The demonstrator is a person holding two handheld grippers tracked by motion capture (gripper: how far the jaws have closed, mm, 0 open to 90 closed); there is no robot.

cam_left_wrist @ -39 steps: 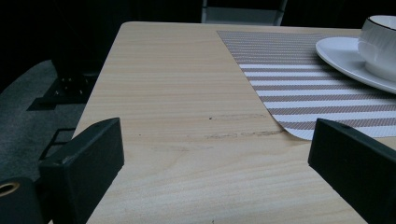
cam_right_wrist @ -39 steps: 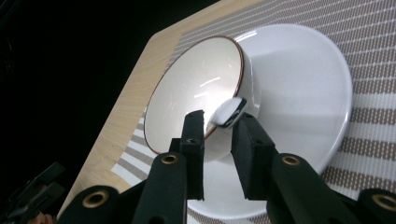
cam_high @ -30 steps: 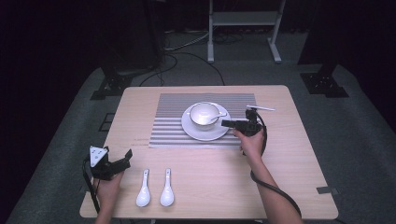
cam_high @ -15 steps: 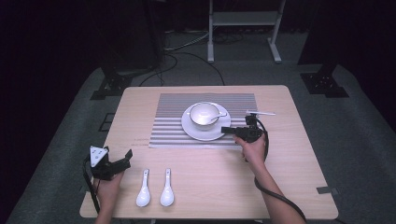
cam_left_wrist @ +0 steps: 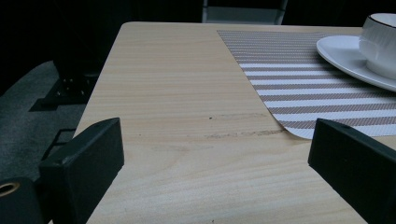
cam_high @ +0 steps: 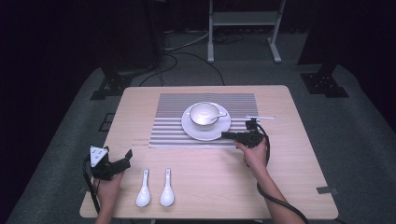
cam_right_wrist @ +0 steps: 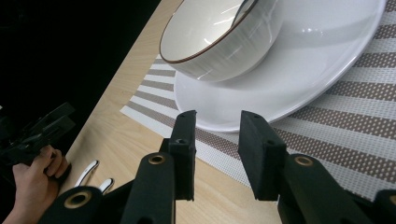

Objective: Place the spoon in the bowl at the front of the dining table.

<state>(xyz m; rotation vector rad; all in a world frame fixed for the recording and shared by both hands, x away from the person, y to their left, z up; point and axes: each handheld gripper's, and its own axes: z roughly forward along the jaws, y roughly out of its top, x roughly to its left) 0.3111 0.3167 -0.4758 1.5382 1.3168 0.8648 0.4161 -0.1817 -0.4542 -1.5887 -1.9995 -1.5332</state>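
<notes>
A light wooden table (cam_high: 140, 116) seen from above, with a striped placemat (cam_high: 173, 114) at its far middle as the landmark. On the mat sits a white plate (cam_high: 196, 133) holding a white bowl (cam_high: 203, 113), and a spoon (cam_high: 219, 115) leans in the bowl with its handle over the rim toward the right. A thin white stick-like item (cam_high: 261, 117), too small to identify, lies just off the mat's right edge. The person's right forearm reaches in from the bottom edge toward the mat's near right corner, the right hand (cam_high: 254, 154) holding the right gripper (cam_high: 226, 135) low and level, pointing left at the plate's near rim. In the right gripper view its 2 jaws stand a narrow gap apart with nothing between them, tips over the mat just short of the plate (cam_right_wrist: 299, 70), the bowl (cam_right_wrist: 219, 37) beyond. The left hand (cam_high: 108, 184) rests well off the mat's near left corner, holding the left gripper (cam_high: 127, 156) angled toward the mat, jaws spread wide and empty over bare wood in the left gripper view, with the mat's corner (cam_left_wrist: 299, 79) ahead. 2 white spoons (cam_high: 155, 189) lie side by side near the front edge, below the mat, just right of the left hand.
</notes>
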